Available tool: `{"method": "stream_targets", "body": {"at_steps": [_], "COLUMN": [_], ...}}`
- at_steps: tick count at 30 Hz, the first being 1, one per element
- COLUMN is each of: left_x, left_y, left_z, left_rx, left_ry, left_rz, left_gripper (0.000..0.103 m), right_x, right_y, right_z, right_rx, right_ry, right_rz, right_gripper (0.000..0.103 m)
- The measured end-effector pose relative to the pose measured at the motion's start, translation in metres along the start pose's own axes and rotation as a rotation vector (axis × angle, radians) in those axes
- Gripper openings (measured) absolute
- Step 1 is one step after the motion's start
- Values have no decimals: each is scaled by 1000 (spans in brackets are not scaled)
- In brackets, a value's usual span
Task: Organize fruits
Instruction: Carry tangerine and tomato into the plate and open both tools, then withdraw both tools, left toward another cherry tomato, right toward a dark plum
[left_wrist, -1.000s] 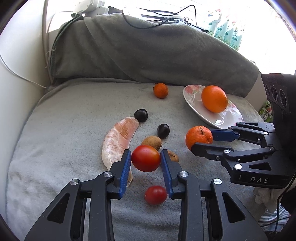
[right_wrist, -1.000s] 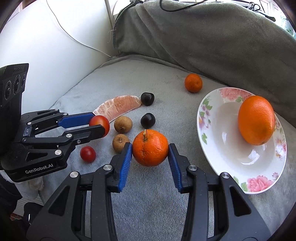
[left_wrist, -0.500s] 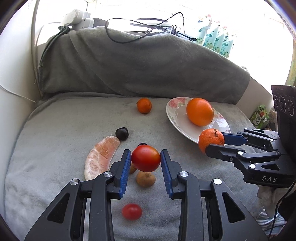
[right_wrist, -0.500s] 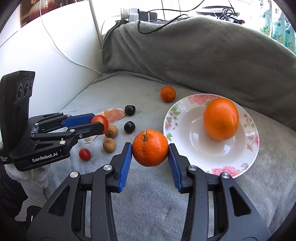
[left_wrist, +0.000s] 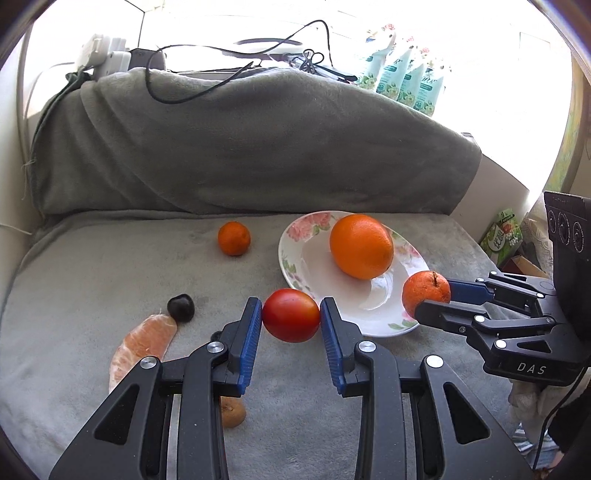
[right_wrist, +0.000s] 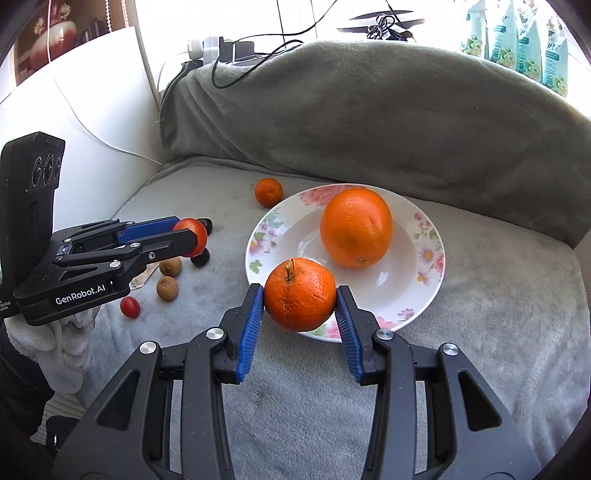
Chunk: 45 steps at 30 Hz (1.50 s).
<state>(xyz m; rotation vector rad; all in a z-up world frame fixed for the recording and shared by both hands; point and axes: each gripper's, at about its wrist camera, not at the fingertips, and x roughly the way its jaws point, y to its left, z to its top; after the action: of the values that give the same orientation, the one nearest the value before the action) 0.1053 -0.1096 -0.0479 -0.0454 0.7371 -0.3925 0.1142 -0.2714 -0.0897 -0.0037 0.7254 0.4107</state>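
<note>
Both pairs of jaws are clamped on fruit: the left gripper (left_wrist: 291, 320) pinches a red tomato (left_wrist: 291, 315) between its blue pads, and the right gripper (right_wrist: 300, 304) grips a small rough-skinned orange (right_wrist: 300, 299) with a short stem on top. In the right wrist view that orange hangs over the near rim of a white plate (right_wrist: 428, 258) with pink flowers on it, and a larger smooth orange (right_wrist: 355, 227) lies on the plate's far half. In the left wrist view the tomato is held just left of the plate's near-left edge, clear of the grey blanket (left_wrist: 110, 266) that covers the bed-like surface. Spread on the blanket to the left of the plate are a small tangerine (left_wrist: 233, 238) at the far side, a dark round fruit (left_wrist: 180, 307), a peeled pink citrus segment (left_wrist: 144, 343) and a brown fruit (left_wrist: 232, 411) partly hidden under the left gripper's fingers. The right wrist view adds a second brown fruit (right_wrist: 167, 288) and a small cherry tomato (right_wrist: 129, 307) at the near left. Behind everything, a grey bolster (right_wrist: 369, 122) rises at the far edge, with black cables (left_wrist: 207, 85) draped over its top and pale green packets (left_wrist: 404, 79) standing by the bright window.
</note>
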Motion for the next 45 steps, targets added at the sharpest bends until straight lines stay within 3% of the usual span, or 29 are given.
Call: {"method": "stream_targets", "body": {"at_steps": [15,33,35,37,41,45], "left_x": [36,41,41,39,37,34], "left_y": [-27,-32,-32,-32,-31,-31], "left_z": [13,15,16,16,17,18], "left_rx": [49,66,63,61,60,55], "left_ry": [42,64,62,57,47,37], "left_rz": [-14,-9,-2,-5,7,15], "left_gripper": [31,32,41,48,61,67], "right_x": [3,6,3,-1,-6,-9], "right_y": [-29,-35,-34,-34,-32,-34], "right_z": [-3,-2,-2,-1,1,-1], "right_rx": [40,34,32,26,16,25], "right_ry": [11,15,2,-16,-30,-40], "right_rz": [-34,-53,-59,-64,-75,-82], "right_gripper": [42,43,53,69,72,77]}}
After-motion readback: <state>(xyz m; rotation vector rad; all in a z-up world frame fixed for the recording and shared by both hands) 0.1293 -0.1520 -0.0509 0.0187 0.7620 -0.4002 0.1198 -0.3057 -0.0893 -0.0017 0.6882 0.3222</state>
